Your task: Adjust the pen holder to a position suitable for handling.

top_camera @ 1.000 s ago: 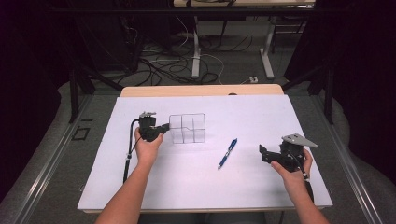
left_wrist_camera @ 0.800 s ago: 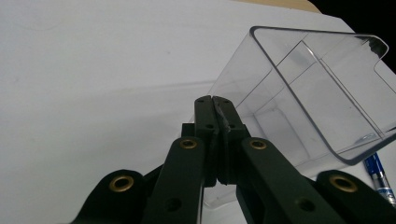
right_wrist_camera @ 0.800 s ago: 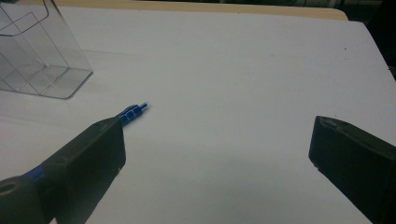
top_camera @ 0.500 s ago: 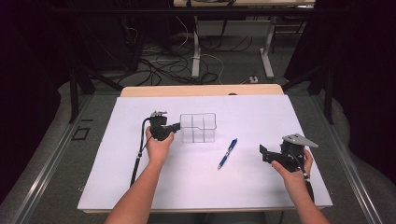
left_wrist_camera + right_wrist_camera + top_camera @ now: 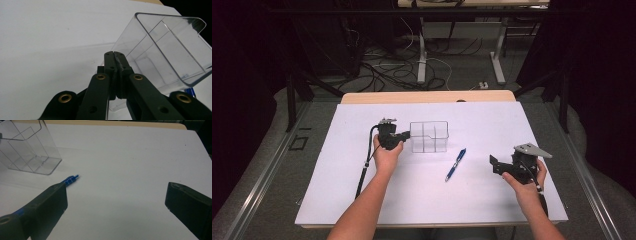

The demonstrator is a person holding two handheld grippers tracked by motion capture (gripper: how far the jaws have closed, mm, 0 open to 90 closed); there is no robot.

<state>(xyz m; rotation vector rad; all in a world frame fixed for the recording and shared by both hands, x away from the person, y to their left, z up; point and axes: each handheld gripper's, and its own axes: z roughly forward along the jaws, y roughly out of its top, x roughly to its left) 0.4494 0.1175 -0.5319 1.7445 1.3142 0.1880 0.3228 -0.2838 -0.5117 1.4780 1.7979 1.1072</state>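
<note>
Looking down from the high view, I see my left gripper (image 5: 404, 136) at the left wall of the clear plastic organizer box with inner dividers (image 5: 429, 136). In the left gripper view its two black jaws are pressed together on that thin transparent wall, so I am pinching the box by its edge. The box appears tilted there because the camera is turned with my hand; in the high view it stands on the white tabletop (image 5: 362, 200), a little behind the middle and closer to the far edge than to the near one.

The blue ballpoint pen (image 5: 455, 164) lies flat on the white surface just to the right of the box and nearer to me, apart from it, with one end pointing toward the far right corner.

My right gripper (image 5: 493, 165) is over the right part of the tabletop, near the right edge, well apart from the box. In the right gripper view its jaws are spread wide with bare white surface between them; the tip of the pen (image 5: 72, 179) is visible just behind the left jaw, not between the two.
</note>
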